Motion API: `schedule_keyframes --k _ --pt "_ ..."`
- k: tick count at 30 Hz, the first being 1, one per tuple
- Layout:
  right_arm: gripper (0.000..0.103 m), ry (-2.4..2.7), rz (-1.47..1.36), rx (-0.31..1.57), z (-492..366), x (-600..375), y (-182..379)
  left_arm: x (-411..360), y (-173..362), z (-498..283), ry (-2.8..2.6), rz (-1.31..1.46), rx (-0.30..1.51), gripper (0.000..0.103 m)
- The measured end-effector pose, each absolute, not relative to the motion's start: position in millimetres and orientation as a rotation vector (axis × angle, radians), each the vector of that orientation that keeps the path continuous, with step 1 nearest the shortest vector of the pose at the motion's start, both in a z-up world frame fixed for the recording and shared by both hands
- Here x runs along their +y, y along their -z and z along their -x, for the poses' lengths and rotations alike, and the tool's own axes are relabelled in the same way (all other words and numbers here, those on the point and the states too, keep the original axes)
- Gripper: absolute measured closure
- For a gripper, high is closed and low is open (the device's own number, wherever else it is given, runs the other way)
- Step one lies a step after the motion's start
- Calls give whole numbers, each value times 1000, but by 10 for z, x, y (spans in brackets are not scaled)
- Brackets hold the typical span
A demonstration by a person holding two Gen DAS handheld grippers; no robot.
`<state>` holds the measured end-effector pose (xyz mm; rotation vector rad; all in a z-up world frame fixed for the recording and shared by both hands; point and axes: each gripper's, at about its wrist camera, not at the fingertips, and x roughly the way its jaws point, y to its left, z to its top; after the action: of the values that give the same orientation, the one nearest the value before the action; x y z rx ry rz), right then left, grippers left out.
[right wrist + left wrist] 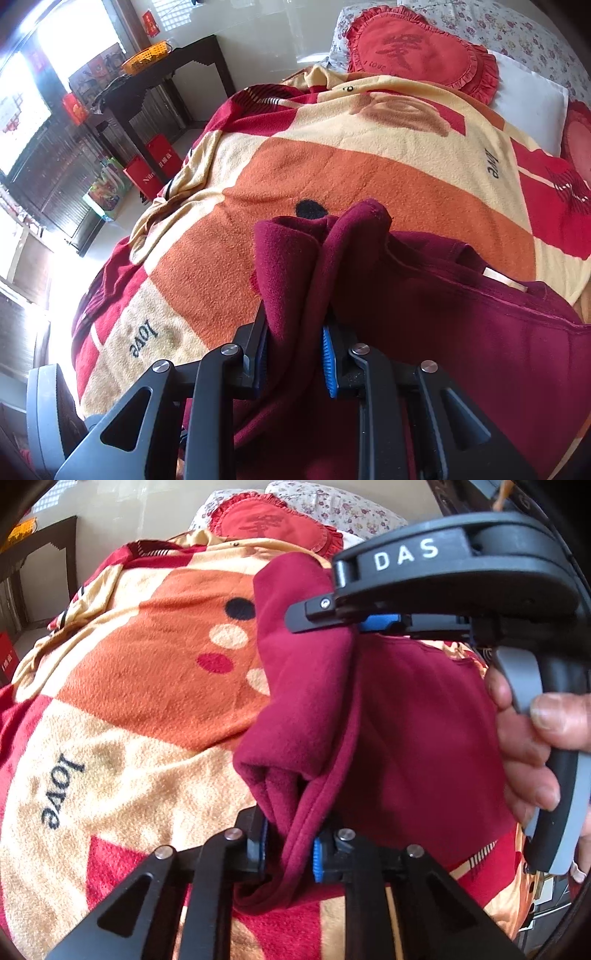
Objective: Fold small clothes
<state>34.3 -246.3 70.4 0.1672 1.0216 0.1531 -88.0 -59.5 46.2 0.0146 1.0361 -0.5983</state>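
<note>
A dark red fleece garment [406,731] hangs bunched above the bed. My left gripper [290,853] is shut on a folded edge of it at the bottom of the left wrist view. My right gripper [354,626] shows in that view at the upper right, shut on another edge of the same garment, with a hand on its grey handle. In the right wrist view my right gripper [295,354] pinches the garment [461,332] between its blue pads [327,360]; cloth spreads to the right, a tan label [504,280] showing.
A fleece blanket [351,173] in orange, cream and red covers the bed. A red heart pillow [417,51] lies at the bed's head. A dark desk [155,74] with an orange basket and red bags [151,162] stand left of the bed.
</note>
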Motion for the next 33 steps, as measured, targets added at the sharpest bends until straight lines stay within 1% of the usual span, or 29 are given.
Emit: schedule_keyframes --k 4,8,14,18,24,27,28,29,31,33 --pt "99 -158 -157 1003 -275 -2522 -811 -636 -618 962 615 -18 1017 88" --pt "100 -158 -157 975 -172 -2671 -984 -782 -887 1068 670 -26 981 88" --pt "101 -124 -131 940 121 -3102 -1300 -1282 -1206 1294 790 -57 935 88" --pt "102 -71 -117 926 371 -3491 -1410 -1720 -1270 1451 855 -89 917 88" --pt "103 48 -152 929 714 -4154 -1336 -2396 -1200 1630 934 -120 927 88" --pt "103 110 -184 935 830 -4460 -1231 -2646 -1118 1748 961 -144 942 84" --pt "103 130 -182 941 860 -4534 -1181 -2696 -1088 1789 978 -151 965 79" --pt "103 157 -175 950 896 -4614 -1095 -2702 -1071 1814 989 -154 982 70" --pt "103 219 -152 964 953 -4711 -949 -2646 -1078 1871 1030 -148 995 63" --pt "103 318 -130 1000 1015 -4874 -712 -2529 -1137 1926 1037 -180 963 62"
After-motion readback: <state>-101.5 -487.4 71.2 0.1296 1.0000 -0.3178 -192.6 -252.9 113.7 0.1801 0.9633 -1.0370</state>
